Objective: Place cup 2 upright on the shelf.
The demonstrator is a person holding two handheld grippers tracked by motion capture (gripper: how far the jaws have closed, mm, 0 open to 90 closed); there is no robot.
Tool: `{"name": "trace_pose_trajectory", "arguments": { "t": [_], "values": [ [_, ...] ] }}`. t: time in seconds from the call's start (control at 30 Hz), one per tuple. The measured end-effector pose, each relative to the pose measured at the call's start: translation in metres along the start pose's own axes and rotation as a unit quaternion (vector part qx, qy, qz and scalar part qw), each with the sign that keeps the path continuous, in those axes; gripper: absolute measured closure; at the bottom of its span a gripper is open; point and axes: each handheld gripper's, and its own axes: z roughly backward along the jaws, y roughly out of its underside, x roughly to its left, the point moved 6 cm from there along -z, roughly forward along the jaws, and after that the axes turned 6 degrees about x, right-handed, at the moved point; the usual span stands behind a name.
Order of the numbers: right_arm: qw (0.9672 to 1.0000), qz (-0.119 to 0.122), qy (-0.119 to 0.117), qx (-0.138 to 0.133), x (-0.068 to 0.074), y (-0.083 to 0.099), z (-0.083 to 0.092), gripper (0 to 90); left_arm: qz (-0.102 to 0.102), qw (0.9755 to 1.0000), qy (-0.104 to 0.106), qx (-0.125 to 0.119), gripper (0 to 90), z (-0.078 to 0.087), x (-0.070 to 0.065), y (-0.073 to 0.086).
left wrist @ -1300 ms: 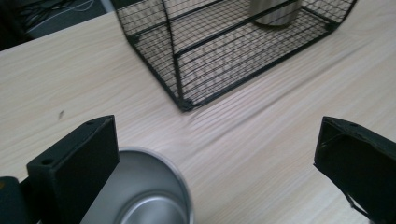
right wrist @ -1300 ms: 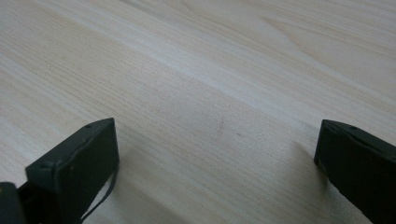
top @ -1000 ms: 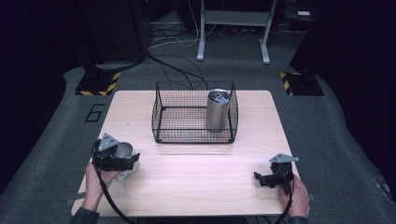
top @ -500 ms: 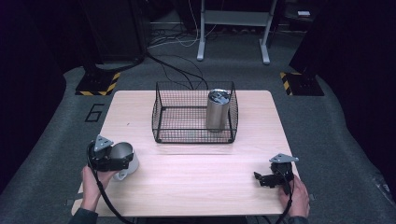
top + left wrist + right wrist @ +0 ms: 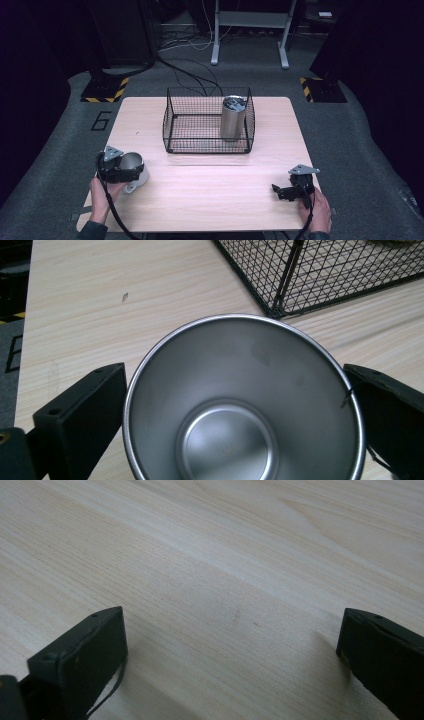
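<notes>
Two claws are on my screens, one in each of the person's hands at the near edge of the desk (image 5: 210,200). My left claw (image 5: 131,172) sits at the near-left part of the desk, and in the left gripper view its two black jaws stand on either side of a steel cup (image 5: 242,405), close against the rim. The right jaw appears to touch the rim; on the left I cannot tell whether there is contact or a thin gap, so I cannot say the cup is clamped. The cup's mouth faces the camera, showing its bare metal inside and round bottom. In the high view the cup (image 5: 134,165) lies just beside the hand, well apart from the wire basket (image 5: 172,132).

My right claw (image 5: 276,190) rests low at the near-right part of the desk, jaws spread wide with nothing but bare wood grain between them in the right gripper view.

The black wire basket stands at the middle of the desk toward the far side. Inside it, in its right half, a tall steel canister (image 5: 233,118) stands upright.
</notes>
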Motion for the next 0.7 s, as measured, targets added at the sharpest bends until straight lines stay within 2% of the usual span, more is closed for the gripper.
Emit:
{"name": "trace_pose_trajectory", "arguments": {
  "t": [0.1,0.33,0.53,0.7],
  "values": [
    [1.0,0.001,0.001,0.0,-0.0002,0.0,0.0,0.0,-0.003,1.0,-0.002,0.003,5.0,-0.0023,-0.0014,0.0011],
    [1.0,0.0,0.0,0.0,-0.0001,-0.0001,0.0,0.0,0.003,1.0,-0.004,-0.006,5.8,-0.0034,-0.002,0.0018],
    [1.0,0.001,0.0,0.0,-0.0002,-0.0001,0.0,0.0,0.003,1.0,0.003,-0.001,6.1,-0.0019,0.0002,0.0018],
    [1.0,0.001,0.0,0.0,-0.0002,-0.0001,0.0001,0.0,-0.002,0.9999,0.005,-0.008,6.1,0.0027,-0.0008,-0.0021]
  ]
}}
